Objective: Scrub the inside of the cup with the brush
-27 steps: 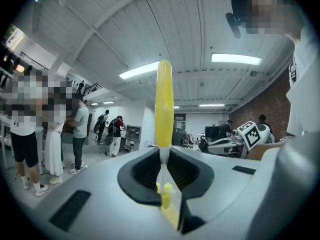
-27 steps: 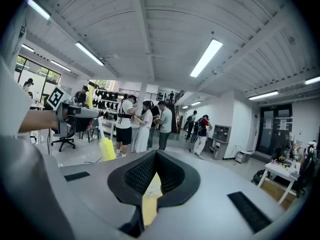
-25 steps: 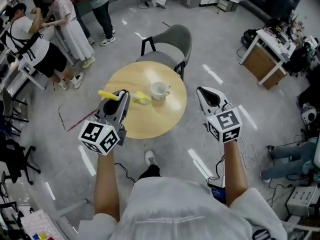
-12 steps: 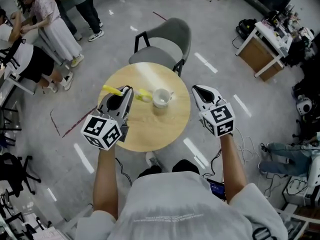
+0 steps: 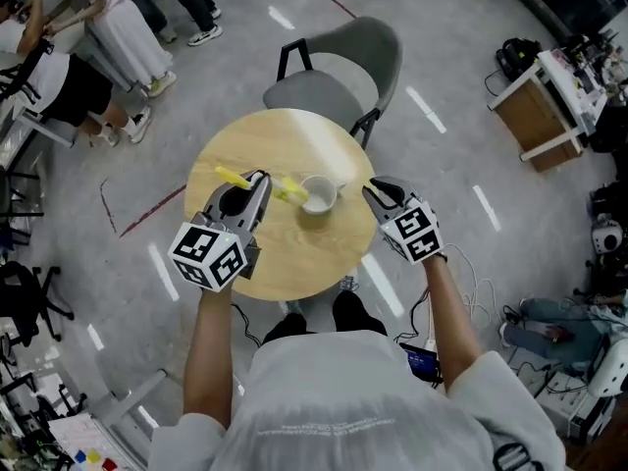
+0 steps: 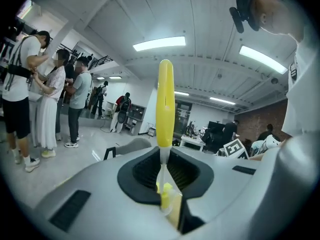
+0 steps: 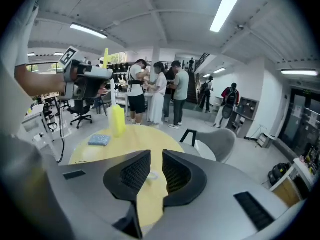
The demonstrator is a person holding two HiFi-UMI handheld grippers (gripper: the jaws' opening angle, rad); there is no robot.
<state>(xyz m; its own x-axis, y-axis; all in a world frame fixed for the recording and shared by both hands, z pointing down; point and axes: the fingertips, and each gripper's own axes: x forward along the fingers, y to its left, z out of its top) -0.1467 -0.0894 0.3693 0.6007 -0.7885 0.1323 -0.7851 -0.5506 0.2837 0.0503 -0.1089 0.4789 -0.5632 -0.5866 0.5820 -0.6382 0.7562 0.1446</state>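
Our left gripper (image 6: 165, 178) has its jaws clamped on the thin neck of the yellow brush (image 6: 165, 101), which stands upright in the middle of that view. In the head view the white cup (image 5: 318, 193) sits upright at frame centre on the round worktop (image 5: 294, 253), with the brush head just to its left. Our right gripper (image 7: 156, 170), just right of the cup, is opening its jaws. The gap is still narrow, and the pads press on nothing.
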